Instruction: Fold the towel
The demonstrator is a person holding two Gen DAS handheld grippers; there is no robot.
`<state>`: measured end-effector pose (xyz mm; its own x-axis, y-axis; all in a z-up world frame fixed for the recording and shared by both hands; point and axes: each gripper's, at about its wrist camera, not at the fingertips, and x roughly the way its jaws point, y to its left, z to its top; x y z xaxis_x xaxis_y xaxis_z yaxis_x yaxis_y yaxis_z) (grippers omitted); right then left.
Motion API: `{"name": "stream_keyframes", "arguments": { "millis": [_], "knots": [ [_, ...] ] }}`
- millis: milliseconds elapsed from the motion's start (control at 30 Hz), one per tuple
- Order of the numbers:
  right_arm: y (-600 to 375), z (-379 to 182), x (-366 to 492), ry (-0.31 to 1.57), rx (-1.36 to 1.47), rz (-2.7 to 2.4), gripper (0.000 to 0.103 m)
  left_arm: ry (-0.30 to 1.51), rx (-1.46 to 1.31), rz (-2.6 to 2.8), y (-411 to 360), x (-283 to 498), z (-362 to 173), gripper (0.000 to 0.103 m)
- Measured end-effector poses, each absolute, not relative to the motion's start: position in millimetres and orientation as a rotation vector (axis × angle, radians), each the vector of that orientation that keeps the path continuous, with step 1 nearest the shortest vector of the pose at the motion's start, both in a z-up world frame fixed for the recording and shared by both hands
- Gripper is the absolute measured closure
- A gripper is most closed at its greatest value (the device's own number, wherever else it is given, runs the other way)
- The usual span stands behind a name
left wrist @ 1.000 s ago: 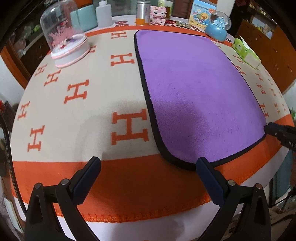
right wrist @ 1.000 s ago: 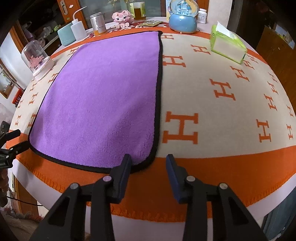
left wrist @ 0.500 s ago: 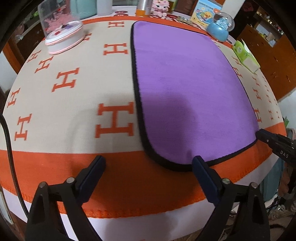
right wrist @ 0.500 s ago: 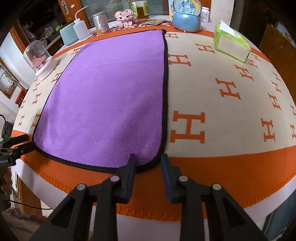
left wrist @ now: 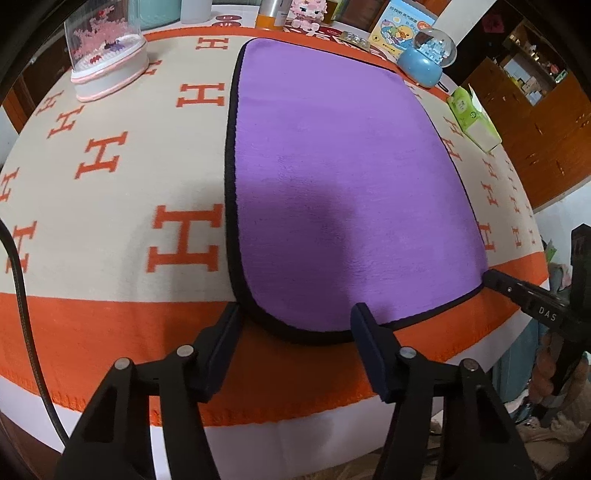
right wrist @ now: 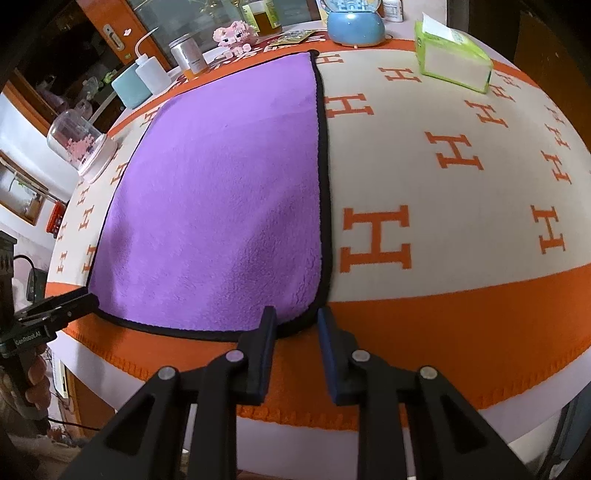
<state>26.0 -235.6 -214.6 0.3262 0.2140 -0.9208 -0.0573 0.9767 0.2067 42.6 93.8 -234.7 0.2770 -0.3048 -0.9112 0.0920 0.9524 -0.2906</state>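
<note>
**Both grippers lined up on the near corners of the towel**

At the near edge of the worktop (left wrist: 110,325), we have the purple towel (left wrist: 332,177) spread flat on the orange-and-cream cloth (right wrist: 443,184), its long sides running away from us and its short near edge lying on the orange band.

Our left gripper (left wrist: 295,325) has its fingers wide apart, straddling the towel's near left corner without pinching it. Our right gripper (right wrist: 295,325) has its fingers narrowly parted around the near right corner; they hold nothing yet, as far as we can see.

To do this step well, we judge that each pair of fingers should slide in low and take the black hem (right wrist: 325,184) itself, not just the pile (and not the cloth underneath, which could lift with it). Both corners ought to be pinched at the same depth so the edge rises level, then carried toward the far end, where the snow globe (right wrist: 354,26) and tissue box (right wrist: 454,62) stand near but clear of the towel.

The towel looks plush and fairly thick, smooth with no wrinkles, bound all round in black with rounded corners. It should drape softly and hold a fold well.
</note>
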Motion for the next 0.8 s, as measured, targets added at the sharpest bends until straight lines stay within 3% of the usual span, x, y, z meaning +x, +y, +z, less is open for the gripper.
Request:
{"name": "stream_keyframes", "arguments": {
  "millis": [533, 633, 800],
  "knots": [
    [-233.2, -215.6, 27.8, 1.234, 0.215, 0.190, 0.082, 1.283, -0.246, -0.300, 82.0, 46.3, -238.7, 0.046],
    [-231.9, -214.6, 28.1, 1.226, 0.226, 0.194, 0.083, 1.279, -0.253, -0.310, 75.5, 48.0, -239.3, 0.057],
    [-231.6, -215.3, 30.9, 1.227, 0.247, 0.201, 0.087, 1.275, -0.262, -0.300, 70.8, 51.4, -239.6, 0.058]
  ]
}}
